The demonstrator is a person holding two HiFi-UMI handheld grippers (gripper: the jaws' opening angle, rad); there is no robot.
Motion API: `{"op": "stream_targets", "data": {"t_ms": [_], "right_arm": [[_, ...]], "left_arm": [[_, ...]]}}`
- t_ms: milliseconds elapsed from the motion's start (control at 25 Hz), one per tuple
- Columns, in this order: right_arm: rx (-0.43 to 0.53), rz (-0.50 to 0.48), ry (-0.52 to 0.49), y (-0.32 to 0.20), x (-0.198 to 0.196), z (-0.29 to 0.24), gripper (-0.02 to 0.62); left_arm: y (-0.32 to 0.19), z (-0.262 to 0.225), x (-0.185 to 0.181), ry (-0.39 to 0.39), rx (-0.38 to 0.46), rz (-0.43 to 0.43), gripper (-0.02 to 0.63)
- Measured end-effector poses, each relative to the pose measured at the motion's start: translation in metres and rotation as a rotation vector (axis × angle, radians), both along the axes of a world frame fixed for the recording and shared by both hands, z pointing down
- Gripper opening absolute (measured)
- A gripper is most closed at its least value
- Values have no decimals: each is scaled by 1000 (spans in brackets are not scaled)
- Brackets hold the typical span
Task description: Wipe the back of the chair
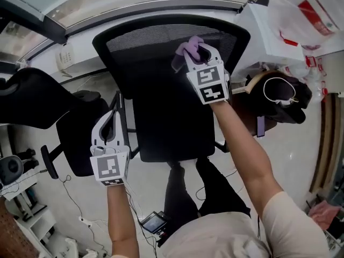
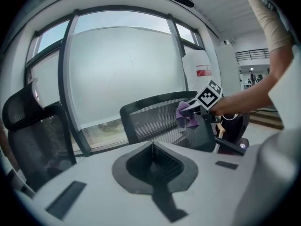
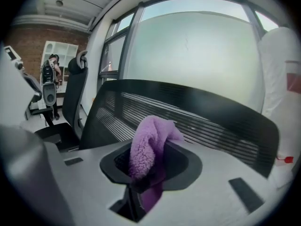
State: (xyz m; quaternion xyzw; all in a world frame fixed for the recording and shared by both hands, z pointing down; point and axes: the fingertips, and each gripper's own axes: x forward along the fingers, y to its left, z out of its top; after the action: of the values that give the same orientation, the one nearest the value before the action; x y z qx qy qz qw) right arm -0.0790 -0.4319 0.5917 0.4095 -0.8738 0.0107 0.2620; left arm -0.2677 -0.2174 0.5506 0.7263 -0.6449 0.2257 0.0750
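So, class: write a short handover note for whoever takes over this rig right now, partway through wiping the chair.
The right claw is shut on the purple cloth, at the top of the chair back, right of its middle.
The left claw is shut with nothing in it, held left of the chair.
Done: the pictures do not show how much is wiped.
Left: probably wipe across and down the back.
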Motion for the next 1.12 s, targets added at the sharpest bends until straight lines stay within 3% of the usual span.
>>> {"op": "stream_targets", "data": {"t_ms": [280,360,440,600,840,960,1120], "right_arm": [[-68,-288,-3,47,-202,19,112],[-75,-326,4,57,-237,20,112],[-77,-327,5,61,-248,19,112],[-48,-341,11,63,-244,18,112],[-57,-324,10,57,-215,17,110],[-56,-271,19,43,-169,23,110],[-63,-195,48,24,-79,31,110]], "left_arm": [[66,14,-88,27,-42,-161,9],[79,15,-105,27,-47,-189,9],[89,14,-118,28,-47,-208,9],[87,14,-125,36,-34,-207,9],[53,14,-86,21,-52,-129,9],[27,15,-56,16,-52,-69,9],[-12,12,1,19,-36,14,9]]}}
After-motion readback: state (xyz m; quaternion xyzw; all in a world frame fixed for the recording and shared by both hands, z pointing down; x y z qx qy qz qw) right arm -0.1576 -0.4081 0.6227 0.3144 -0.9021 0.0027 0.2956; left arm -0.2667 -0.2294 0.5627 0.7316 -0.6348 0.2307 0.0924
